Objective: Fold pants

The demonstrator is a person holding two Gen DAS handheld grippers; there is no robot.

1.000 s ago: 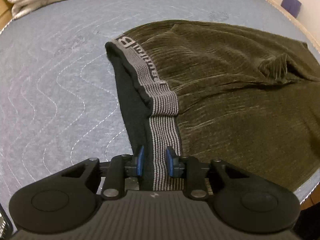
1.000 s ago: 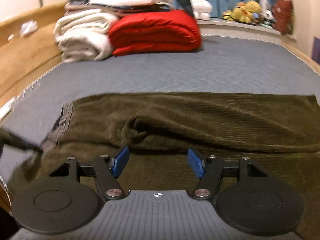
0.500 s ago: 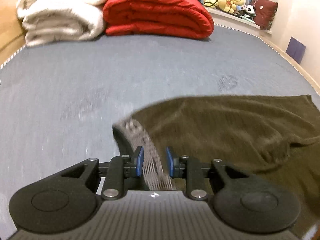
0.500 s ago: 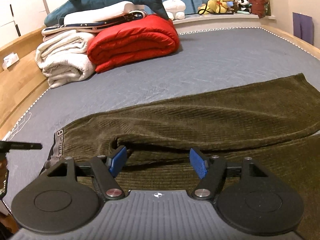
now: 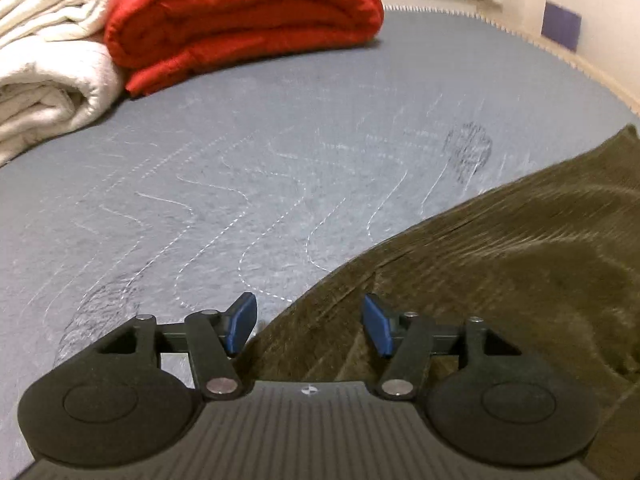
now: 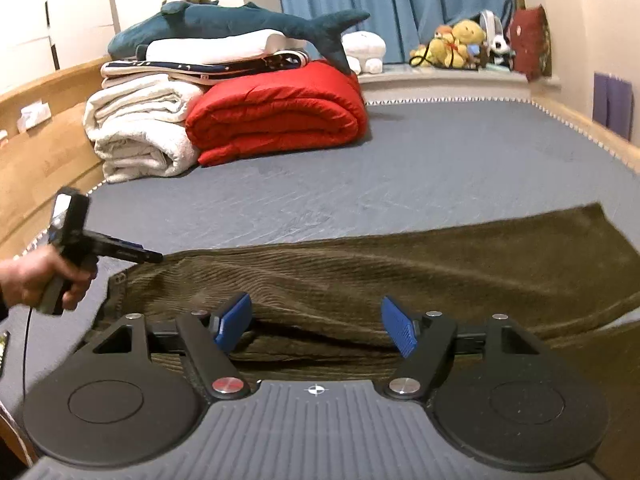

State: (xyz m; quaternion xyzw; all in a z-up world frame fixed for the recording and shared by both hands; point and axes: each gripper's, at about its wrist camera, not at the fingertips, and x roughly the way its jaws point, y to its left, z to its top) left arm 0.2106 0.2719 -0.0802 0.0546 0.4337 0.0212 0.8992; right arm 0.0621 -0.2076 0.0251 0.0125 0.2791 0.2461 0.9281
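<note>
Olive ribbed pants (image 5: 500, 272) lie flat across the grey mattress (image 5: 240, 168), with one layer laid over the other. My left gripper (image 5: 308, 308) hovers over their near-left edge. Its jaws are opening, and the fabric lies under the blue pads (image 5: 240, 322) without being pinched. In the right wrist view a hand (image 6: 36, 280) holds that left gripper (image 6: 154, 257) at the pants' (image 6: 400, 268) far-left corner, by the waistband end (image 6: 120, 280). My right gripper (image 6: 316, 308) stands open above a crease in the near layer, gripping nothing.
A folded red duvet (image 6: 280, 116) and white blankets (image 6: 136, 140) are stacked at the head of the bed, with a plush shark (image 6: 240, 24) on top. A wooden bed frame (image 6: 40, 160) runs along the left. Soft toys (image 6: 460, 44) sit on the sill.
The left gripper carried the striped waistband away from the near edge and over the pants, then let it go and its jaws spread. The right gripper hardly moved, though its view now shows more of the room.
</note>
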